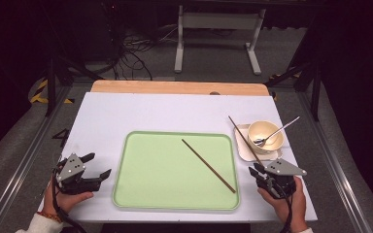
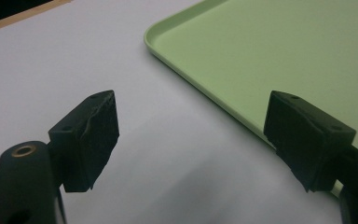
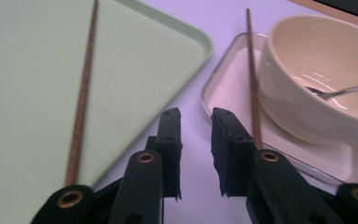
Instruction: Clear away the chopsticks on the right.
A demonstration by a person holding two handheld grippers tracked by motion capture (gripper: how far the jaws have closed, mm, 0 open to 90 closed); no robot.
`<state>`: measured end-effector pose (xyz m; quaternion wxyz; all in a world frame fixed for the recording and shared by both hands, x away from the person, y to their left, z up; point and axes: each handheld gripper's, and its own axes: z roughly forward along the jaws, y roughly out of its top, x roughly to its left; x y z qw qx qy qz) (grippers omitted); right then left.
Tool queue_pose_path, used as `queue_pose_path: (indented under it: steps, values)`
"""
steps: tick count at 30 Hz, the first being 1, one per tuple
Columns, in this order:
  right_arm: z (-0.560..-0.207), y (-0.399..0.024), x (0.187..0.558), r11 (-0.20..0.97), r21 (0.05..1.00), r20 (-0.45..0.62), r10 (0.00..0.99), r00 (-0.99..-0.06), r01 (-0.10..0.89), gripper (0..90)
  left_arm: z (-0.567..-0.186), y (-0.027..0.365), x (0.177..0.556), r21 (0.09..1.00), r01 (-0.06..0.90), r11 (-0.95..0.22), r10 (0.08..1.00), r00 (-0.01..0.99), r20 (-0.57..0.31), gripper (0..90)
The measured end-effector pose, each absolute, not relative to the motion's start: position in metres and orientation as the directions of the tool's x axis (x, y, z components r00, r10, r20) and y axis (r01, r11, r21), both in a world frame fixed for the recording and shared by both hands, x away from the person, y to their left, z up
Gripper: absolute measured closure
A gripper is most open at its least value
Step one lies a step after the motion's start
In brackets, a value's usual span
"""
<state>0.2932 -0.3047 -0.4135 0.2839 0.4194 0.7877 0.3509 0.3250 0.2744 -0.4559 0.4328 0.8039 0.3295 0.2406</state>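
Step in hand: moving the second thin brown wooden chopstick (image 1: 245,140) onto the pale green rectangular plastic tray (image 1: 141,194), where its twin (image 1: 209,166) already lies diagonally.
Target position: chopstick leans on the white square dish (image 1: 245,150) just right of the tray, against the cream round bowl (image 1: 266,135) that holds a metal spoon (image 1: 277,132).
Right gripper (image 3: 196,116): jaws a narrow gap apart, nothing between them, near the dish's front edge, right of the tray's corner.
Left gripper (image 2: 191,135): jaws wide apart, empty, left of the tray.
Technique: line the gap along the stick's lower end, pinch low, lift clear of the bowl.
Risk: nudging the bowl or spoon.
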Motion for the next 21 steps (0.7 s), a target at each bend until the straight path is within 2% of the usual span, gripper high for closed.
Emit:
queue_pose_path:
  steps: [5,11,21]
  values:
    - [-0.416,-0.321,0.296,0.378,0.788,-0.157,0.886,-0.436,0.486,71.6,-0.456,0.274,0.325,0.856,0.321,-0.406,0.736,0.669,0.098,18.9]
    - [-0.421,-0.329,0.302,0.369,0.773,-0.144,0.894,-0.423,0.517,66.3,-0.456,0.274,0.325,0.854,0.32,-0.41,0.735,0.67,0.101,18.9]
    - [-0.431,-0.335,0.311,0.355,0.742,-0.131,0.908,-0.397,0.568,64.6,-0.456,0.274,0.325,0.855,0.319,-0.408,0.735,0.671,0.101,18.9]
